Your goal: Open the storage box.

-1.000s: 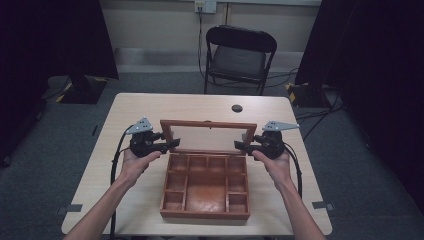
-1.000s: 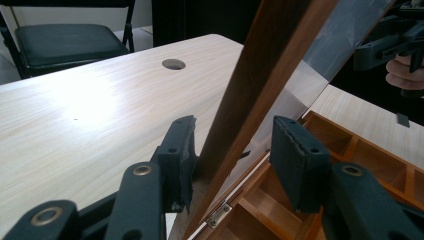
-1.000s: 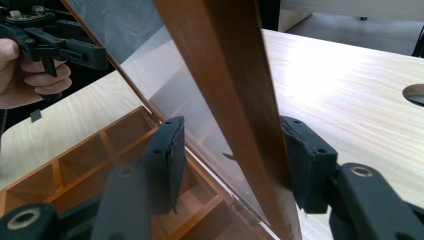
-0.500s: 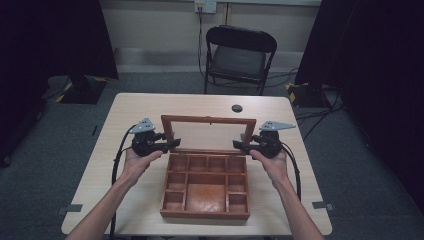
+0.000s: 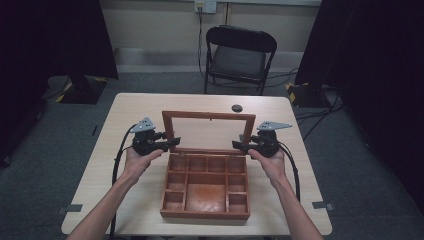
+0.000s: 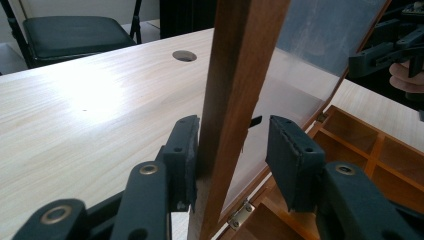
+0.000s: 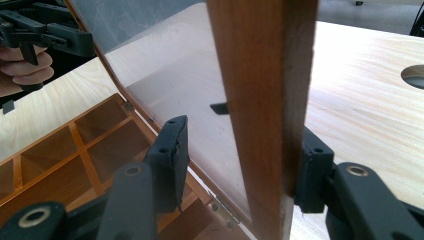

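- The wooden box (image 5: 205, 215) is sitting at the centre of the high view, lower middle of the table (image 5: 125, 115). Its glass-paned lid (image 5: 207, 116) is standing roughly upright behind the open compartments.
- The lid is probably being felt as light but rigid. The frame is hard varnished wood, so it's likely a bit slippery under the pads. The pane looks fragile and shouldn't be getting squeezed.
- The best hold is being offered by the side rails of the frame, down low near the hinge (image 6: 240, 216) end, which is where both claws are being placed.
- The left claw (image 6: 232, 155) is being set astride the left rail. Its jaws have just been closing, one pad is touching the wood and the other is being kept off the glass side, so nothing is being clamped yet.
- The right claw (image 7: 240, 155) is being held half-wide around the right rail. The far pad is lying against the wood and the near pad is clear of the pane.
- The small round hole (image 5: 237, 108) and the chair (image 5: 239, 55) toward the top of the frame aren't getting in the way. The swing is only being limited by the hinges.
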Demonstrator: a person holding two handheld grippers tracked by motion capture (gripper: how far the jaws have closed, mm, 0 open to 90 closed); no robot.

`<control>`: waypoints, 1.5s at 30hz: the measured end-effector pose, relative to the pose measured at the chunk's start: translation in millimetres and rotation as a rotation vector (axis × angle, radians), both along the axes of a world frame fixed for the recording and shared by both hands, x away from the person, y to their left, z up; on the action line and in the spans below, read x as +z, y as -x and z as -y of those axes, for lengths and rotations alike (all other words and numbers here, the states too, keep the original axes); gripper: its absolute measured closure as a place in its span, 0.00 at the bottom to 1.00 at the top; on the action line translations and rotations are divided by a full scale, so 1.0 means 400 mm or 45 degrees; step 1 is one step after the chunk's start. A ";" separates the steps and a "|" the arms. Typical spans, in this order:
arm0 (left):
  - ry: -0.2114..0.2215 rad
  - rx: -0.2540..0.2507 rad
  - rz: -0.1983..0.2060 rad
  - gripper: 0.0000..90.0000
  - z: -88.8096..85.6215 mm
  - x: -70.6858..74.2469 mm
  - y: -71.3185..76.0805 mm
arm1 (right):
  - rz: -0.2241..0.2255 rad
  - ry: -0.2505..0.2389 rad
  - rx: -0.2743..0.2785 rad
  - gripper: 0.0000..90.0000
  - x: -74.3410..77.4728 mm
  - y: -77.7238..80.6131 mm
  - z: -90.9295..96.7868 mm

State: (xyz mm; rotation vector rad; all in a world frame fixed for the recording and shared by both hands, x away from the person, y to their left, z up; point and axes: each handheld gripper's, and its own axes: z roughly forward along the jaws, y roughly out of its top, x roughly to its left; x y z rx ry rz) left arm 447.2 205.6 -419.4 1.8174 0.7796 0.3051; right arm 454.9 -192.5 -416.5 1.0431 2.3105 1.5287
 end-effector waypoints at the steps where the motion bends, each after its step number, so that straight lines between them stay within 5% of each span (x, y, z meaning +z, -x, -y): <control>1: 0.000 0.000 0.000 0.63 0.000 0.000 0.000 | 0.000 0.000 0.000 0.55 0.000 0.000 0.000; 13: -0.058 0.019 -0.048 0.66 -0.003 -0.025 -0.017 | -0.009 0.013 -0.036 0.56 -0.016 -0.017 0.001; 35: 0.007 0.070 -0.129 0.70 -0.011 -0.067 -0.052 | -0.015 0.004 -0.099 0.55 -0.055 -0.056 -0.004; 45: 0.000 0.069 -0.153 0.66 -0.006 -0.077 -0.066 | -0.021 0.017 -0.127 0.46 -0.069 -0.068 -0.019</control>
